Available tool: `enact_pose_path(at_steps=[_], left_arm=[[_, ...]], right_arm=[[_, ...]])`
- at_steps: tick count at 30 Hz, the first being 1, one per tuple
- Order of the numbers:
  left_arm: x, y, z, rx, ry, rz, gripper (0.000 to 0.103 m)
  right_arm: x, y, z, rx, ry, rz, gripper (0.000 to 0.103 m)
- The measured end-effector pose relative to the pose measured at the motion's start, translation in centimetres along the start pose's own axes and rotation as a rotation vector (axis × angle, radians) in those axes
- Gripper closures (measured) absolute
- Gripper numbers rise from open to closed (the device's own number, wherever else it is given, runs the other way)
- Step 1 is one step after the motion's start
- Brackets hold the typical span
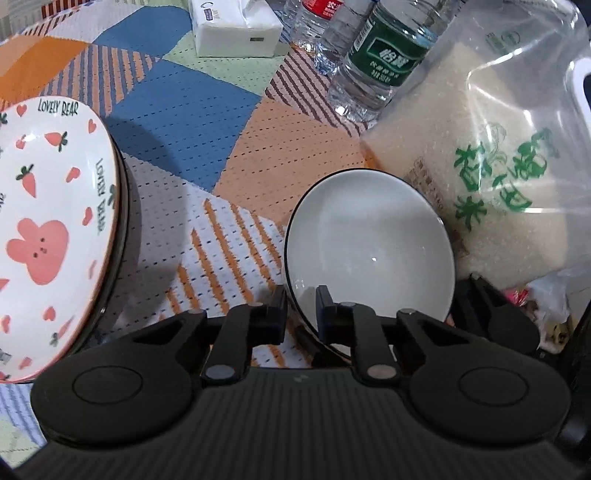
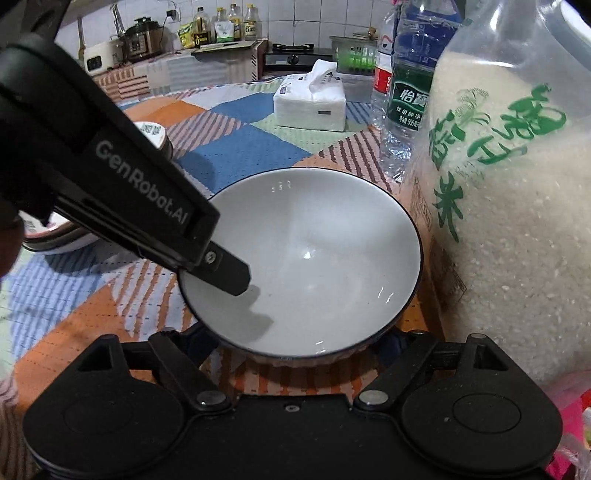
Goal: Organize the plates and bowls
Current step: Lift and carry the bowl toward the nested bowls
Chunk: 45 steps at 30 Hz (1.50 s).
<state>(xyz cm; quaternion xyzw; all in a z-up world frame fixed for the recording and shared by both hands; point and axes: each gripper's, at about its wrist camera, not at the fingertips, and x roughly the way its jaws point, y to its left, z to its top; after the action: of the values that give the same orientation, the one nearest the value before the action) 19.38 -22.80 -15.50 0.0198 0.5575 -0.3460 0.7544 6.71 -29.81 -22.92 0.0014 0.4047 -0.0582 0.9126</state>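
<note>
A white bowl with a dark rim (image 1: 369,243) (image 2: 314,258) stands on the patchwork tablecloth beside a rice jug. My left gripper (image 1: 301,306) is shut on the bowl's near-left rim, one finger (image 2: 229,273) inside and the other outside. My right gripper (image 2: 295,343) stands open at the bowl's near side. Its jaws are spread wide to either side of the bowl's lower wall, and the tips are hidden under the rim. A "Lovely Bear" plate (image 1: 48,221) with pink carrots lies to the left on top of a dark-rimmed plate (image 1: 123,206).
A clear jug of rice (image 1: 498,166) (image 2: 509,221) stands close against the bowl's right. Behind it are water bottles (image 1: 373,70) (image 2: 406,99), with a tissue pack (image 1: 236,29) (image 2: 314,107) farther back. A small round lid (image 2: 155,134) shows behind the left gripper.
</note>
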Motion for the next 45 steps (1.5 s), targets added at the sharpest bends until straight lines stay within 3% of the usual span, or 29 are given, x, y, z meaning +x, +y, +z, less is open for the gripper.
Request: enact_pose_path(at_steps=[8,26,39,45], left_arm=[[-2.4,1.1,0.0,-0.004,0.014,0.031,0.089],[-11.9,3.3,-1.2,-0.027,0.058,0.078,0.088],[-20.3,6.1,-3.8,-0.051,-0.077,0.198,0.087],[-23.3,9.7,-4.2,-0.123,-0.132,0.198,0.087]], right_arm=[[0.0,1.3,1.4,-0.038,0.001,0.028,0.012],[-5.7,7.5,5.1,-0.202,-0.031,0.117,0.012],[-9.2,13.0,7.1,-0.325,-0.141,0.220,0.012],[-9.5,16.0,8.9,-0.396,-0.177,0.254,0.011]])
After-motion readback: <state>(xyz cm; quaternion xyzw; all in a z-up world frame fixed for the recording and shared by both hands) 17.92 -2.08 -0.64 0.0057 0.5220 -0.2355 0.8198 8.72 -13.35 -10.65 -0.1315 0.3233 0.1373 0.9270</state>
